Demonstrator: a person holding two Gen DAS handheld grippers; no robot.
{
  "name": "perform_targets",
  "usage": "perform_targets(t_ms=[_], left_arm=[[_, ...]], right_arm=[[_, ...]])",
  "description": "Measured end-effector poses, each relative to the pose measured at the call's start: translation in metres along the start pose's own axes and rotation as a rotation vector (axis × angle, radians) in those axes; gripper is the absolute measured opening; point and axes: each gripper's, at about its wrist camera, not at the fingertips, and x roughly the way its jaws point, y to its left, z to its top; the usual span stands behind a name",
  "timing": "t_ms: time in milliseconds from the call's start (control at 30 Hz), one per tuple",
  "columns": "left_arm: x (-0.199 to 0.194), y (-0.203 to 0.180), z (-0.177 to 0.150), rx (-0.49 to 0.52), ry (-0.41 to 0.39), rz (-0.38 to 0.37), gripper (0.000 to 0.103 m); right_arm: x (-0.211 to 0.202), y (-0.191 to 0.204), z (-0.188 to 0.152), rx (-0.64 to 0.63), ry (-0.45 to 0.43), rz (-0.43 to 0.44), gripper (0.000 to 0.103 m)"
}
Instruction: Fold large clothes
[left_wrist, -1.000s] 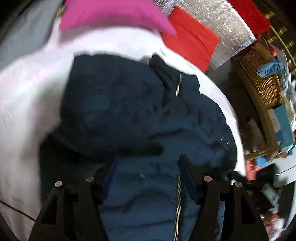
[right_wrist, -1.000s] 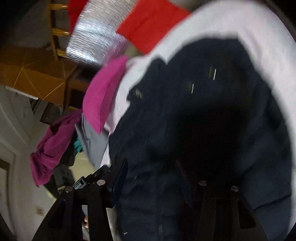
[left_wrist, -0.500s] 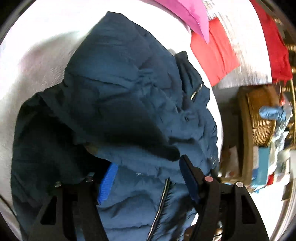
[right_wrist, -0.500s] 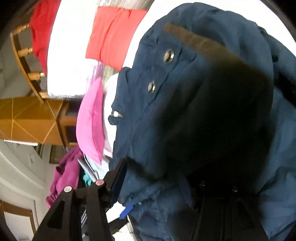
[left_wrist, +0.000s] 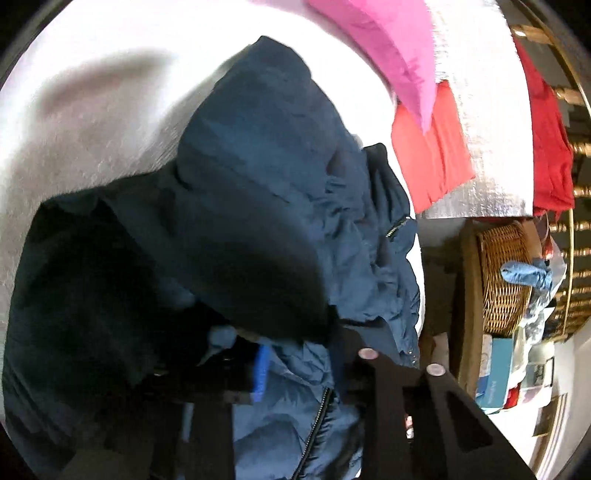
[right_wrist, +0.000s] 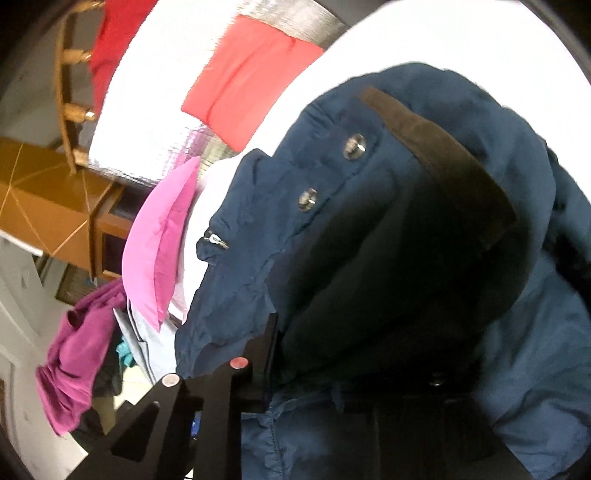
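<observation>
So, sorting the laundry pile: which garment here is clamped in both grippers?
The navy jacket; the pink garment and red garment lie untouched behind it.

Navy padded jacket (left_wrist: 258, 192), hooded, zipper and snaps showing, lies bunched on the white bed (left_wrist: 110, 110), hood up.

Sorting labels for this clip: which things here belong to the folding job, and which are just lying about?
In the job:
navy jacket
left gripper
right gripper

Lying about:
pink cloth
red cloth
wicker basket
magenta garment
</observation>
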Motion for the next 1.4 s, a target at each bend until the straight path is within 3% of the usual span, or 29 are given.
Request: perform_targets(t_ms=[100,200,333,533,633,700,800,900,933,967,1000,1067,1100,1233,1400], left_arm=[[-0.012,-0.013,-0.005,0.051,-0.054,-0.021,0.022],[-0.019,-0.023,-0.009,0.111,-0.085,0.013,0.022],[0.008,0.002,-0.009,0.047,0.000,0.129,0.027],[-0.015,0.005,-0.011,0.029,-0.013,0.134,0.046],[-0.034,0.012,-0.005,-0.012,-0.063,0.118,0.057],[-0.052,0.022,0.002,-0.036,-0.135,0.126,0.065],[-0.056,0.032,0.008,-0.067,-0.164,0.119,0.066],[-0.045,0.039,0.011,-0.080,-0.151,0.113,0.063],[-0.044,0.039,0.011,-0.080,-0.156,0.112,0.055],[-0.038,0.036,0.010,-0.070,-0.152,0.106,0.040],[-0.038,0.035,0.010,-0.062,-0.144,0.097,0.036],[-0.040,0.030,0.009,-0.053,-0.168,0.079,0.021],[-0.043,0.025,0.008,-0.038,-0.186,0.072,0.019],[-0.052,0.009,0.009,0.027,-0.221,0.046,0.016],[-0.039,0.032,0.009,-0.048,-0.127,0.126,0.021]], right_arm=[[-0.014,0.011,0.001,-0.046,-0.058,0.021,0.023],[-0.024,0.018,-0.001,-0.079,-0.098,0.024,0.022],[-0.003,0.004,-0.004,-0.035,-0.013,-0.050,0.022],[-0.011,-0.011,-0.001,0.056,0.039,-0.014,0.026],[-0.024,-0.028,0.004,0.145,0.042,-0.009,0.042],[-0.039,-0.045,0.007,0.224,-0.017,0.003,0.065],[-0.048,-0.064,0.015,0.291,-0.075,0.011,0.066],[-0.036,-0.066,0.019,0.271,-0.078,-0.004,0.062],[-0.035,-0.064,0.019,0.249,-0.085,-0.020,0.060],[-0.034,-0.058,0.020,0.204,-0.094,-0.052,0.051],[-0.033,-0.054,0.020,0.173,-0.094,-0.068,0.036],[-0.036,-0.045,0.021,0.128,-0.116,-0.085,0.027],[-0.042,-0.042,0.023,0.104,-0.132,-0.086,0.024],[-0.057,-0.024,0.027,0.025,-0.206,-0.081,0.022],[-0.037,-0.047,0.030,0.107,-0.110,-0.138,0.022]])
